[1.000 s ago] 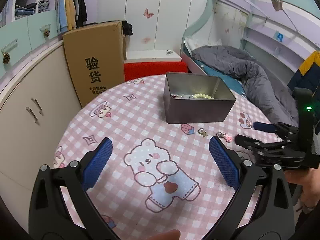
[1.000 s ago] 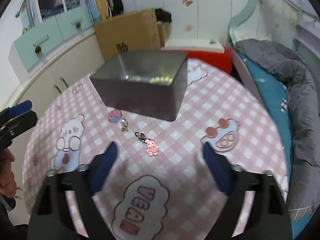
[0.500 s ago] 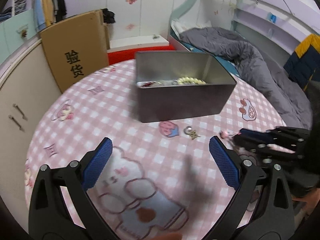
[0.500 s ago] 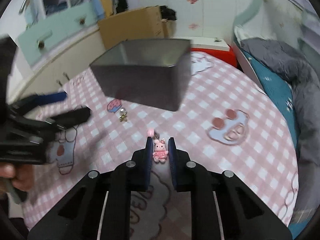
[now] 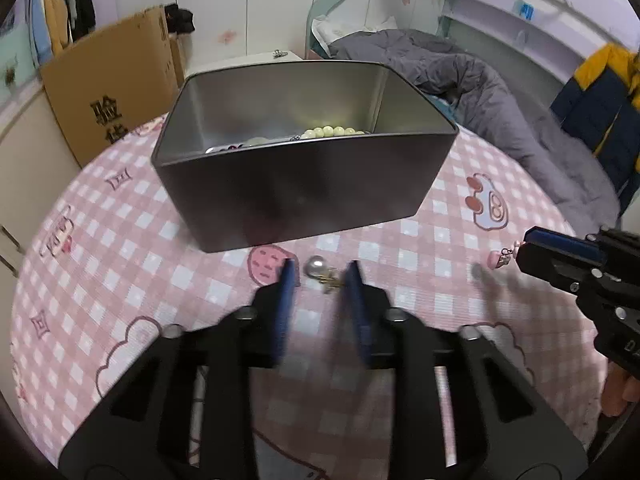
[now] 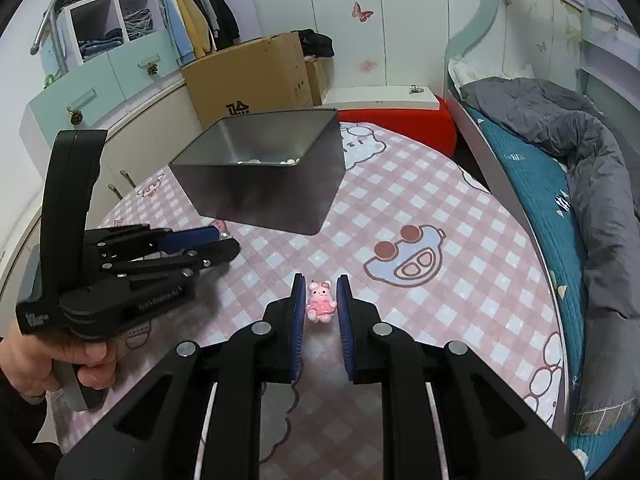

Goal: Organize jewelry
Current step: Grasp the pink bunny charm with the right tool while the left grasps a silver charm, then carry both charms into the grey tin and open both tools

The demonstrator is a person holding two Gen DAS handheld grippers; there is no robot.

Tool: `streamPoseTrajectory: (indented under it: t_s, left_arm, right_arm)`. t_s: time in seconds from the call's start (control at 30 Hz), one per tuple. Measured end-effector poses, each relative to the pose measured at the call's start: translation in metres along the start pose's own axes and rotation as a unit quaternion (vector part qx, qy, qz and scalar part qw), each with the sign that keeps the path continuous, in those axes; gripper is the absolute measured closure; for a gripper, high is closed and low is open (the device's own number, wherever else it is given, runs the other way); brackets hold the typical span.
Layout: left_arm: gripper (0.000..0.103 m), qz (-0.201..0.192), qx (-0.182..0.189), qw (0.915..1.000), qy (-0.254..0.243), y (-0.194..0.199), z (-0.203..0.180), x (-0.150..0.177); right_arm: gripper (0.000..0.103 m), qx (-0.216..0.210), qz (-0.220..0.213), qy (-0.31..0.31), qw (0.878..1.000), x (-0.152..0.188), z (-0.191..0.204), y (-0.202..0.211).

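Note:
A dark metal tin stands on the pink checked table, with a pearl bracelet and other pieces inside; it also shows in the right wrist view. My left gripper has its fingers narrowed around a pearl charm on the cloth, just in front of the tin. My right gripper is shut on a pink bunny charm and holds it above the table. In the left wrist view the bunny charm hangs at the right gripper's tip.
A cardboard box and a red stool stand behind the table. A bed with a grey duvet runs along the right. Cabinets line the left. The table's cloth has cartoon prints.
My left gripper moved forward to the tin and its fingers narrowed around the pearl charm. My right gripper, shut on the bunny charm, lifted it off the cloth.

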State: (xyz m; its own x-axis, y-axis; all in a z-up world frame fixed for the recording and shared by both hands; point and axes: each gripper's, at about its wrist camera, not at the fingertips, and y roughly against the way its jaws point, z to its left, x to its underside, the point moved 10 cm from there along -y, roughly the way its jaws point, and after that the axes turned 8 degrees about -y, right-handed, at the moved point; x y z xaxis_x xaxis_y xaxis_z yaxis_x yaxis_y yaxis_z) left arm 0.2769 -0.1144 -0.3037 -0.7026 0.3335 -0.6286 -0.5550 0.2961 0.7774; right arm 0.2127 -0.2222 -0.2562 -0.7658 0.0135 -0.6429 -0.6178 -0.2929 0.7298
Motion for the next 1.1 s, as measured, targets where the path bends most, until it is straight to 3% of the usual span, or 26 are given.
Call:
streamPoseTrajectory:
  t_s: [0.07, 0.4, 0.6, 0.8, 0.9, 1.1]
  left_arm:
    - [0.093, 0.000, 0.018, 0.9998, 0.009, 0.002, 0.005, 0.001]
    - [0.093, -0.012, 0.042, 0.9989, 0.018, 0.013, 0.010, 0.009]
    - [0.093, -0.044, 0.047, 0.9979, 0.009, 0.049, 0.009, -0.002]
    - [0.093, -0.087, 0.047, 0.9951, 0.008, 0.100, 0.022, -0.031]
    - [0.093, -0.118, 0.046, 0.9920, 0.001, 0.126, 0.028, -0.061]
    - [0.093, -0.146, 0.040, 0.9884, -0.015, 0.138, 0.036, -0.111]
  right_arm:
    - [0.089, -0.002, -0.001, 0.000, 1.000, 0.000, 0.002, 0.001]
    - [0.089, -0.009, -0.013, 0.009, 1.000, -0.009, 0.010, 0.014]
    - [0.089, -0.019, -0.034, 0.026, 0.999, -0.028, 0.026, 0.031]
    - [0.089, -0.045, -0.075, 0.046, 0.995, -0.071, 0.049, 0.055]
    - [0.089, -0.054, -0.099, 0.060, 0.992, -0.100, 0.062, 0.067]
    - [0.089, -0.072, -0.109, 0.066, 0.989, -0.147, 0.077, 0.061]
